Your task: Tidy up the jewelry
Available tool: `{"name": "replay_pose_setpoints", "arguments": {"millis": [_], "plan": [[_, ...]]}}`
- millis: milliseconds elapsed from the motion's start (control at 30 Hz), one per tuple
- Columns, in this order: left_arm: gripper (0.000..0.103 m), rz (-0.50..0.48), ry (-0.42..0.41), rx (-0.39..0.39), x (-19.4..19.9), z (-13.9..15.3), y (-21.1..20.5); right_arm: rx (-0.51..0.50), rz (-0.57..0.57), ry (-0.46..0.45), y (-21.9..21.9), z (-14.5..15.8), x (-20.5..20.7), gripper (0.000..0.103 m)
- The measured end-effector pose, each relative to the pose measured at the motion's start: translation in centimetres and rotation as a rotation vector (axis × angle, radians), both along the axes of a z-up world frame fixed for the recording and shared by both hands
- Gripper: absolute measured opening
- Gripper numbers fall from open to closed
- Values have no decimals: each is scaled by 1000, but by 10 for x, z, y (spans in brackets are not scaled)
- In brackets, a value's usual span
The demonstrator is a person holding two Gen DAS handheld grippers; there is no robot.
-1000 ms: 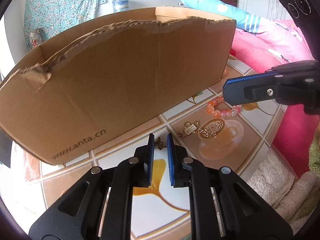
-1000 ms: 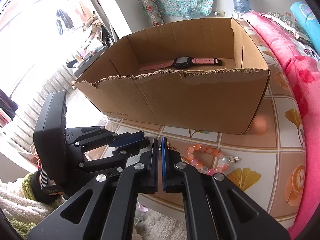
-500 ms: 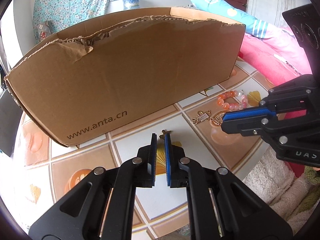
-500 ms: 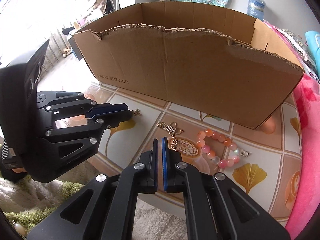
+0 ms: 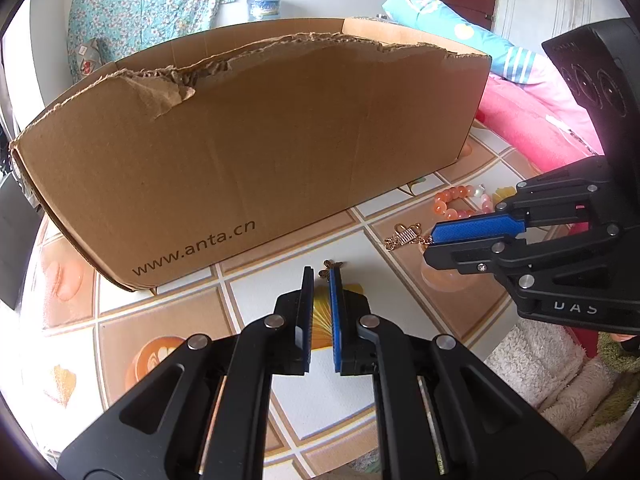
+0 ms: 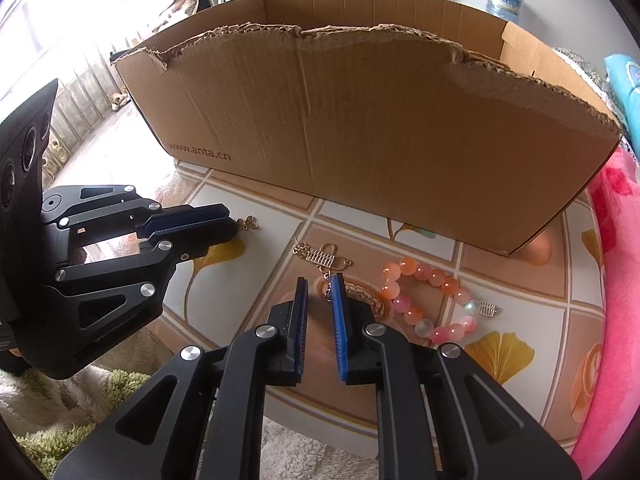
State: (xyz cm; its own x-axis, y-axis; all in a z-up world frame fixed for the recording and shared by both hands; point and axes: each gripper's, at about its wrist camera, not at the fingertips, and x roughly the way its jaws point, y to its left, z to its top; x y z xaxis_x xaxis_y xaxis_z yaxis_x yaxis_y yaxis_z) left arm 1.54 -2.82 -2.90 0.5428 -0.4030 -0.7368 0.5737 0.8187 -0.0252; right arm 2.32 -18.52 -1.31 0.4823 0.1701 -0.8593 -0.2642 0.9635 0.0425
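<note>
My left hand-held gripper (image 5: 320,276) hangs low over the table (image 5: 256,304), its jaws drawn nearly together with only a thin gap and nothing gripped. Just past its tips lies a small gold butterfly charm (image 5: 331,267), touching the tabletop right at the edge of the right pad; I cannot tell whether the pad touches it.

My right hand-held gripper (image 6: 320,284) points down at the table to the right of the left one, and its jaws are opening. Nothing is pressed between them; a gold chain pendant (image 6: 322,257) lies just beyond the tips, and part of its chain shows in the gap by the right pad.

Just beside the pendant, to its right, rests a bracelet of orange and pink beads (image 6: 424,296) with a small silver charm (image 6: 489,308) at its outer side.

Behind all the jewelry stands an open cardboard box (image 6: 380,120) with a torn top edge and printed web address.
</note>
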Motion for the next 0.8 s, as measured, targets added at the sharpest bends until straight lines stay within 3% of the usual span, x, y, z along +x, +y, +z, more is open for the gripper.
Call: {"name": "replay_pose_setpoints", "arguments": {"millis": [367,533,800], "plan": [[7,0,-1,0,0,0,1,-66,-2,-21,8,-1,5,12],[7,1,-1,-2,0,1,1,-92,16,-29,16,-2,4,4],[7,1,-1,-2,0,2,1,92,-47,-15,-6,9,5,3]]}}
